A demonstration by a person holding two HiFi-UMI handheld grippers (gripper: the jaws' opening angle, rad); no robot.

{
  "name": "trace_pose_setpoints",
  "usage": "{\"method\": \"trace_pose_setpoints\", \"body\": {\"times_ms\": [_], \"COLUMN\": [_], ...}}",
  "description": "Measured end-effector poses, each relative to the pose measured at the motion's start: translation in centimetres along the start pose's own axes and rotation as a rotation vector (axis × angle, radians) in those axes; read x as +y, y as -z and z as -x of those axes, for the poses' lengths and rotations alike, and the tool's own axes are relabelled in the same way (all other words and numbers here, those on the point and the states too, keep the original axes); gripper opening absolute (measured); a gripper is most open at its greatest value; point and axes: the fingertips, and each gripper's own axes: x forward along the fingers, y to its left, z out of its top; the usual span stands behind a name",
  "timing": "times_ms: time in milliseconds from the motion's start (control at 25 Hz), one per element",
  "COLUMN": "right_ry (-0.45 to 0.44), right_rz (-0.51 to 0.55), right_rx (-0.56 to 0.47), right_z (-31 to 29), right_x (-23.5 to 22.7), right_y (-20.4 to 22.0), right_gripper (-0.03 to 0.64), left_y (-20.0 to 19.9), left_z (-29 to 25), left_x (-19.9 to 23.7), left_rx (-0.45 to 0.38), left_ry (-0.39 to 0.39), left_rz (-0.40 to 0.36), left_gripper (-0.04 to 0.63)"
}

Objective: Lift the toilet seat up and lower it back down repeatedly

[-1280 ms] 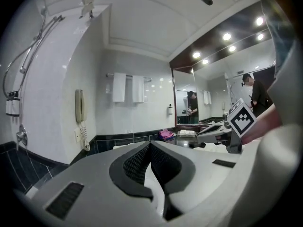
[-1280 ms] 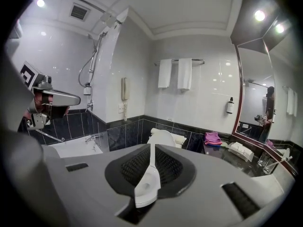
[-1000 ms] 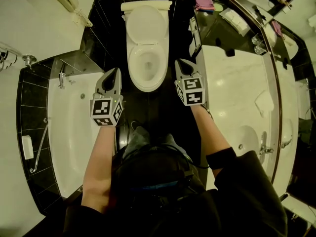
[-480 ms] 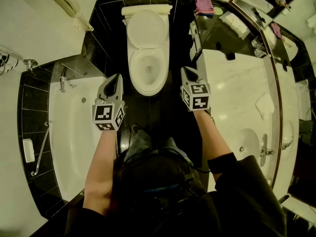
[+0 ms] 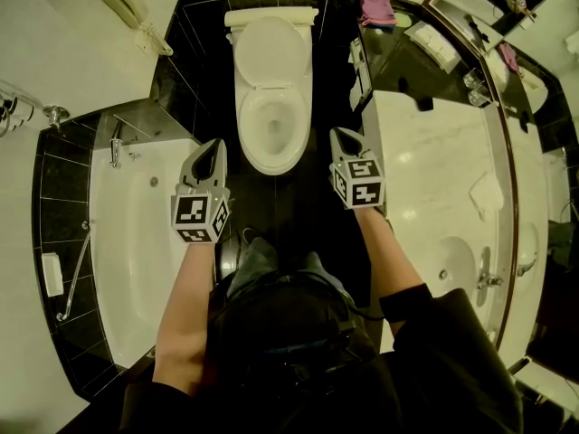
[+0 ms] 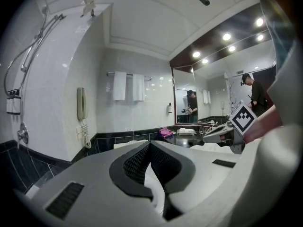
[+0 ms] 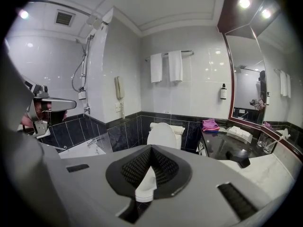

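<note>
Toilet seat [image 5: 246, 120] flat, front toward person [image 5: 298, 342]

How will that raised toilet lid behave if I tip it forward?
The lid looks like one rigid, glossy shell, so probably stiff and a bit slippery. It leans back against the tank, so it should pivot rather than slide, and may drop onto the bowl once past upright.

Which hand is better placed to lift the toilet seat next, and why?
Probably right, narrowly. The right gripper sits slightly further forward beside the toilet seat, which lies dead ahead in its own view. The left gripper hangs back. Both are shut.
</note>
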Motion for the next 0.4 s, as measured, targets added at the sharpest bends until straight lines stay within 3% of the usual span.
{"method": "trace_pose_setpoints", "body": {"times_ms": [400], "right_ry": [-0.003], "right_rz": [0.003], "right_rx": [0.011], "right_z": [-0.45], "right_x": [0.06], "right_y": [0.38], "right_gripper": [0.017], "left_y": [0.44], "left_z": [-0.11], "left_x": [0.27], "left_rx": [0.005], "left_ry": [-0.005], "left_rz": [0.007], "left_gripper": [-0.012]}}
